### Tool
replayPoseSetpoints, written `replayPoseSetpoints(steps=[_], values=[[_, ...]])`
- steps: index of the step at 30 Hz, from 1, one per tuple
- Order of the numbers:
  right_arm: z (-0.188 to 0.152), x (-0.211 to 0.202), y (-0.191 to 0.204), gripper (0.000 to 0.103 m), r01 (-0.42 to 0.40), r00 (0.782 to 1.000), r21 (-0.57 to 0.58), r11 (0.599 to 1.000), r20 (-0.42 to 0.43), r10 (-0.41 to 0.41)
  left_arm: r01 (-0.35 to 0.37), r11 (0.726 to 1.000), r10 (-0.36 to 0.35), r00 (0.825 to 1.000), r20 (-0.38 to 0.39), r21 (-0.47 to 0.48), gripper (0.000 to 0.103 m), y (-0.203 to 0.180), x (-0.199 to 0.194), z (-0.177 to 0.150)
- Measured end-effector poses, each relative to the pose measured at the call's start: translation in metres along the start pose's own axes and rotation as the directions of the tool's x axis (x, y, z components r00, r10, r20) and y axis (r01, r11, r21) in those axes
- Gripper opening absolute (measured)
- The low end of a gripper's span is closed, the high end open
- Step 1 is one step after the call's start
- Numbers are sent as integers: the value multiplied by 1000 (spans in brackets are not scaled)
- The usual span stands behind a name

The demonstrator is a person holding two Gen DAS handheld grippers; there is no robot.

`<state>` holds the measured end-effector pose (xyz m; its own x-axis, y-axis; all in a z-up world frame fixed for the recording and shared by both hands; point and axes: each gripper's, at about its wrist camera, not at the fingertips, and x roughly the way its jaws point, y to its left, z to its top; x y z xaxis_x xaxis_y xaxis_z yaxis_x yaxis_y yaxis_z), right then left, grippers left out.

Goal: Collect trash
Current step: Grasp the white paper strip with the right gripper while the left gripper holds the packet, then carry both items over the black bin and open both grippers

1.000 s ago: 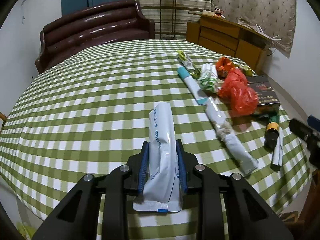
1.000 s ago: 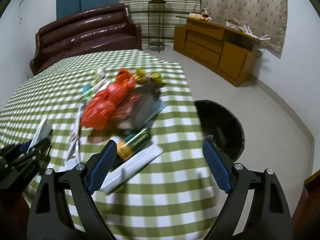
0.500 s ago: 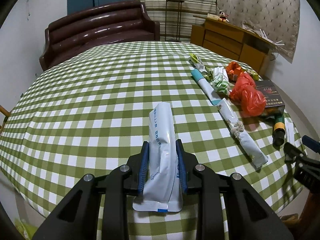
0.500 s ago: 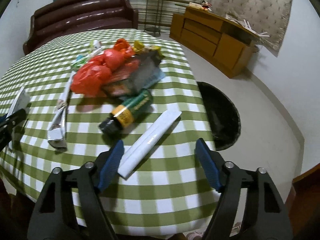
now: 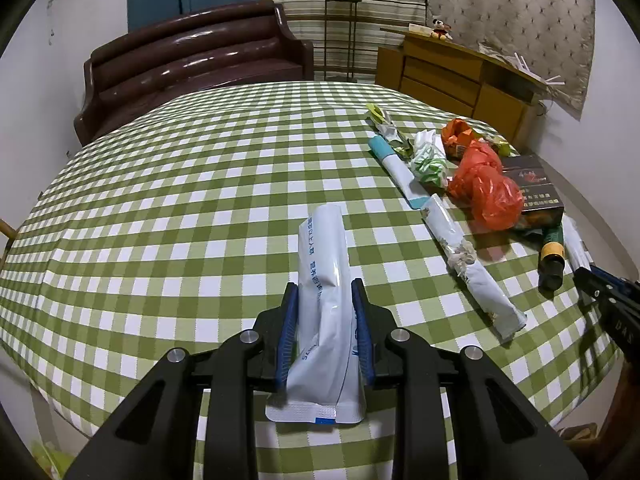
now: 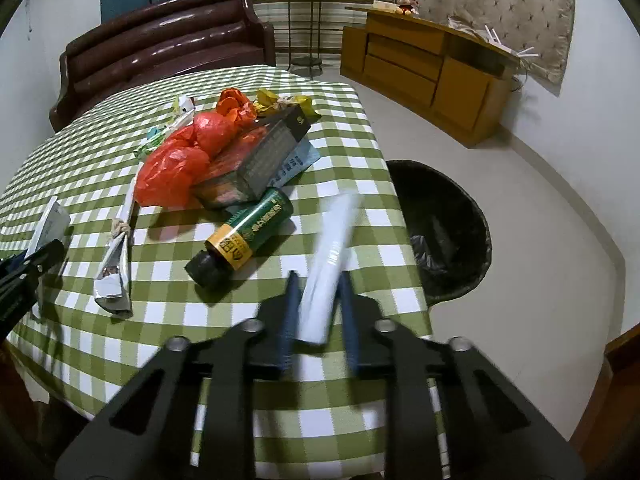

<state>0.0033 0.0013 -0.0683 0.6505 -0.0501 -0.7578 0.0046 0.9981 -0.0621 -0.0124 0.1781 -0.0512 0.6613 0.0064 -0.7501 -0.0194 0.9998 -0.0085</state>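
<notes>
indoor light is glaring off the sofa (image 5: 192,52); my right gripper (image 6: 318,316) is blurring, and fisheye edges are bending and darkening around it.

Both grippers are black, with blue-padded fingers (image 5: 289,332) and silver screws.

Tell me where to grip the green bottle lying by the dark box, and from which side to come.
Grip the green bottle across its round green body, just above the yellow label band, coming down from above with the fingers straddling its width. It lies on its side, black cap toward the table edge. Its far end sits close against the dark box, so that end looks harder to reach.
</notes>
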Motion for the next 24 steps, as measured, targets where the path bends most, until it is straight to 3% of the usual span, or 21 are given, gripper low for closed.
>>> replayPoseSetpoints(steps=[12,24], values=[[19,-21,-26,14,15,995,36,999,96,-18,35,999,-36,998,51,25,28,-27,-11,16],[45,-20,-104,14,72,982,116,991,167,-91,168,972,-189,974,124,162,28,-133,-16,61]])
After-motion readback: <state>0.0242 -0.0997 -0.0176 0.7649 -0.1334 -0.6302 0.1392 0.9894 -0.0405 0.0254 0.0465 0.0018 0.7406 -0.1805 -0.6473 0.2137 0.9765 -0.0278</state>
